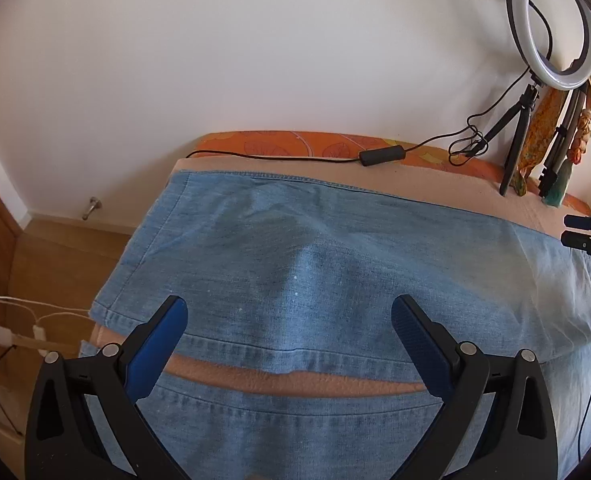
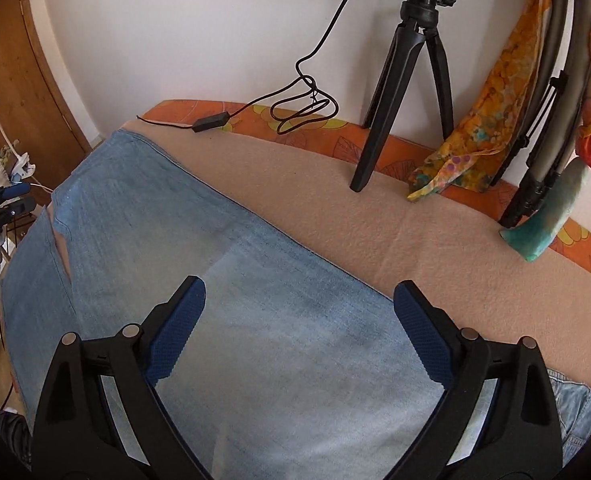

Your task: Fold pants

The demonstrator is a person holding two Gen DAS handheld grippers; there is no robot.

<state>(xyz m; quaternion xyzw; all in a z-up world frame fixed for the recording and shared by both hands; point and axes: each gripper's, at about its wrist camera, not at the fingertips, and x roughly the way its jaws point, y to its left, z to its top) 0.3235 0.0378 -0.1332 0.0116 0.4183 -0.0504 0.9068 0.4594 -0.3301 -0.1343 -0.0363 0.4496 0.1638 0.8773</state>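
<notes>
The left tongs (image 1: 289,314) stood wide open and empty above the light-blue denim pants (image 1: 303,256), near the stitched hem edges (image 1: 255,350). The right tongs (image 2: 300,298) gaped likewise, holding nothing, over the paler upper part. The pants lay spread flat on the beige fleece blanket (image 2: 435,240) covering the bed. Denim like this probably handles soft yet fairly heavy, draping and sagging when lifted; pinching the thick hem and a seamed edge should grip best, both layers together.
</notes>
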